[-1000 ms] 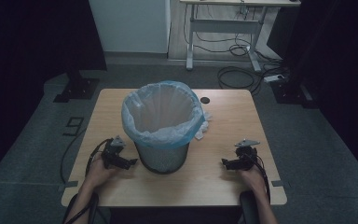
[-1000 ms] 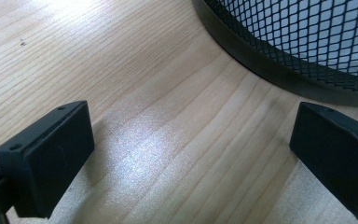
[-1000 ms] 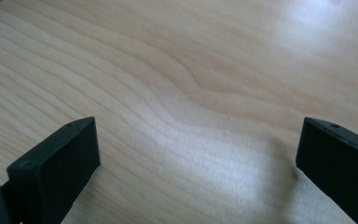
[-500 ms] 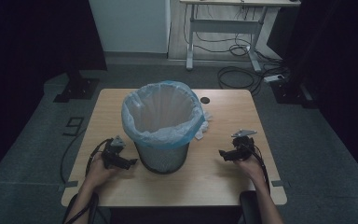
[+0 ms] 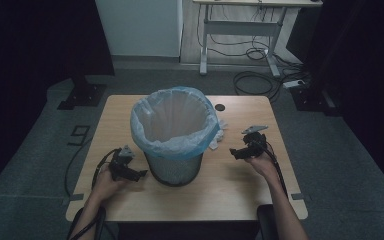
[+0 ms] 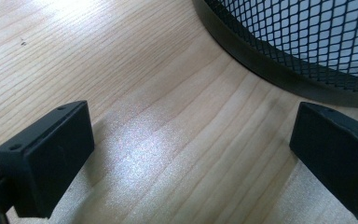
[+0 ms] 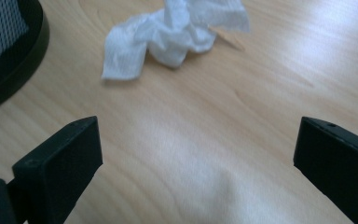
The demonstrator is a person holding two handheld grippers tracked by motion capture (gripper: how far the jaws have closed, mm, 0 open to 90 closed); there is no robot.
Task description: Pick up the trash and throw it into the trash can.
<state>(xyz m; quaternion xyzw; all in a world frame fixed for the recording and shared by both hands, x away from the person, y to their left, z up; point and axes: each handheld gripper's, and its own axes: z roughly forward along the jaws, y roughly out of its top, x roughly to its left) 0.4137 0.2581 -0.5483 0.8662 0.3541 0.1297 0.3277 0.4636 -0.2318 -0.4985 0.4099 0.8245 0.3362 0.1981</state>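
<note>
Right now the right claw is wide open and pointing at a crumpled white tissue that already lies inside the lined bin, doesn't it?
Not quite. The crumpled white tissue lies on the wooden table, beside the bin, not inside it. The right gripper view shows it on the bare wood ahead of the right claw, whose jaws do stand wide open and point at it.
</note>
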